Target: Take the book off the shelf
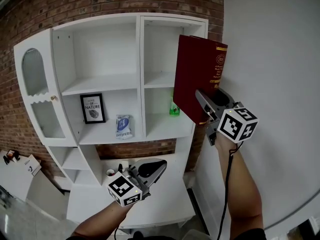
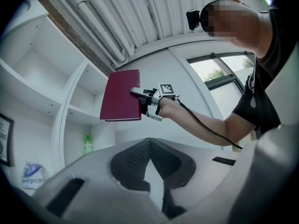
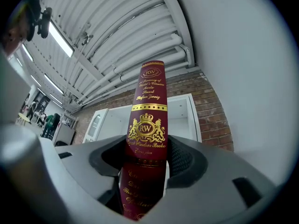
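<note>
A dark red book [image 1: 197,79] with gold lettering stands upright in the air in front of the white shelf unit's [image 1: 140,74] right column, clear of the shelves. My right gripper [image 1: 202,101] is shut on its lower part; in the right gripper view the spine [image 3: 148,106] rises from between the jaws of that gripper [image 3: 147,157]. The left gripper view shows the book [image 2: 121,97] held out from the side. My left gripper [image 1: 160,166] hangs low in front of the shelf's bottom part, shut with nothing in it [image 2: 149,146].
A green bottle [image 1: 174,108] stands on the right column's lower shelf. A framed picture [image 1: 92,108] and a small bag [image 1: 123,126] sit on the middle shelf. A small cup [image 1: 110,173] is on the low ledge. A white wall [image 1: 270,59] lies to the right.
</note>
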Action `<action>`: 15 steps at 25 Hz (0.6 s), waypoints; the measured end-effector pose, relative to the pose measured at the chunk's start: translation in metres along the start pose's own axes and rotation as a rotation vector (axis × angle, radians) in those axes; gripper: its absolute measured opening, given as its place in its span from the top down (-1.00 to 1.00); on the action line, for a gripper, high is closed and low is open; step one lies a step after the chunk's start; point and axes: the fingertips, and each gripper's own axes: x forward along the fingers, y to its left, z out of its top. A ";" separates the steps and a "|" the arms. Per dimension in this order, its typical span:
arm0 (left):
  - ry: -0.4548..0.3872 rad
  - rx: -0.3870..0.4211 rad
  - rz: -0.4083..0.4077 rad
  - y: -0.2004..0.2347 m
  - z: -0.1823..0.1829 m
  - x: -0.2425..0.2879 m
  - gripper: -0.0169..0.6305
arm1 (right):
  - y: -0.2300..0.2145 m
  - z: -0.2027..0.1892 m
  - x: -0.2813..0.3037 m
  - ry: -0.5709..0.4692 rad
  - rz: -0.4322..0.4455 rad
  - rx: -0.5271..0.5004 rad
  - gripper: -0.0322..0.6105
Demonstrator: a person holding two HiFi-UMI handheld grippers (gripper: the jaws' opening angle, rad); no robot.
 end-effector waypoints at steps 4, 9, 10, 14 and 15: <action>0.038 0.006 0.020 -0.009 -0.003 -0.012 0.92 | 0.019 -0.012 -0.024 -0.026 0.026 0.032 0.15; 0.054 -0.008 0.061 -0.008 -0.005 -0.035 0.92 | 0.058 -0.032 -0.049 -0.030 0.065 0.024 0.15; 0.055 -0.006 0.063 -0.009 -0.004 -0.039 0.92 | 0.068 -0.036 -0.054 -0.027 0.072 0.016 0.15; 0.056 -0.002 0.056 -0.013 -0.003 -0.062 0.92 | 0.111 -0.060 -0.080 -0.006 0.075 -0.006 0.15; 0.052 -0.004 0.056 -0.014 -0.002 -0.071 0.92 | 0.122 -0.067 -0.086 0.000 0.070 -0.004 0.15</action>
